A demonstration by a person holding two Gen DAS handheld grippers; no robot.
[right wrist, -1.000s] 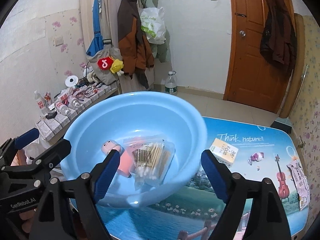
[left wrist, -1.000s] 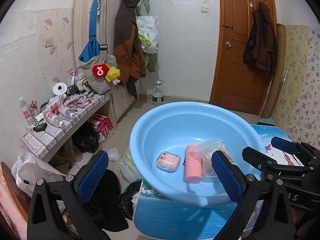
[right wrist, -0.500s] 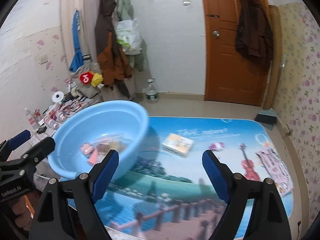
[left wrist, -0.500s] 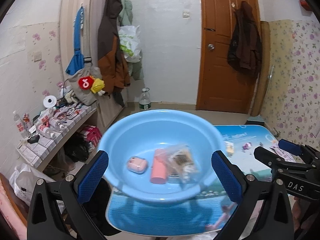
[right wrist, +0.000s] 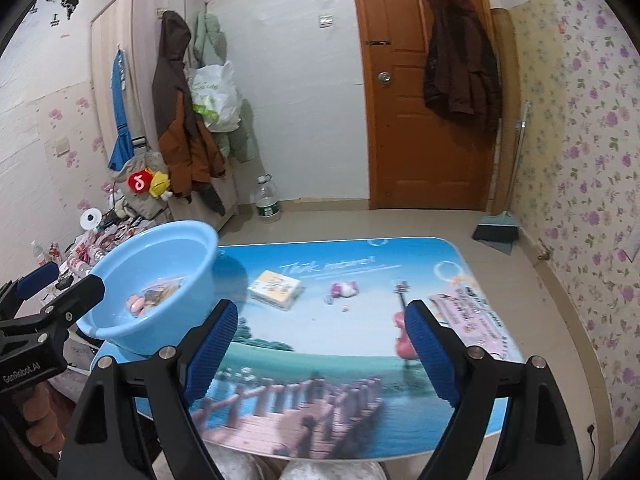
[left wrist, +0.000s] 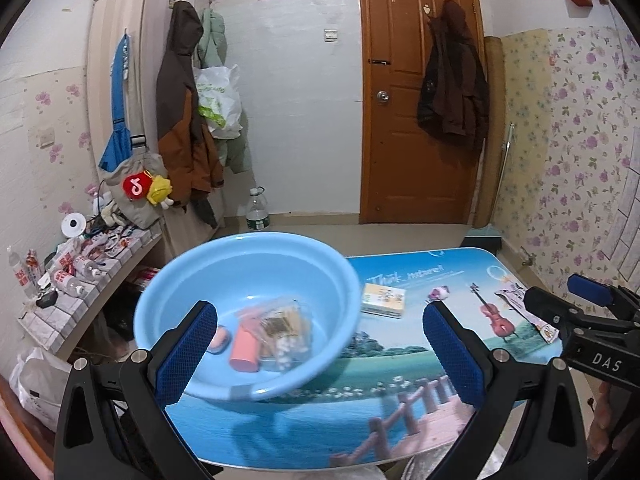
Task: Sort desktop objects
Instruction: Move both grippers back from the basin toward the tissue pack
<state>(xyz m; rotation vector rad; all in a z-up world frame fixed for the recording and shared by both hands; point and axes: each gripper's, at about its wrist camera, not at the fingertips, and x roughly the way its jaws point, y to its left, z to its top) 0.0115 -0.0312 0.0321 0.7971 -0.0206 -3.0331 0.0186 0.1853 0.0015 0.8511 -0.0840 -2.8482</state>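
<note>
A light blue basin (left wrist: 248, 272) stands at the table's left end; it also shows in the right wrist view (right wrist: 160, 256). Inside lie a pink earbud case (left wrist: 220, 340), a pink tube (left wrist: 245, 352) and a clear bag of cotton swabs (left wrist: 286, 330). On the table lie a small yellow-white box (right wrist: 275, 289), a small purple-white trinket (right wrist: 344, 290) and a pink packet (right wrist: 470, 316). My left gripper (left wrist: 320, 354) is open and empty, in front of the basin. My right gripper (right wrist: 322, 348) is open and empty above the table's near middle.
The table (right wrist: 340, 380) has a blue landscape print and ends close in front of me. A cluttered low shelf (left wrist: 80, 264) stands left. A water bottle (right wrist: 267, 200) and a dustpan (right wrist: 496, 232) sit on the floor beyond.
Both grippers have pulled back and up from the basin, so the whole table has come into view. The right one has swung to the right. Both stayed open.
</note>
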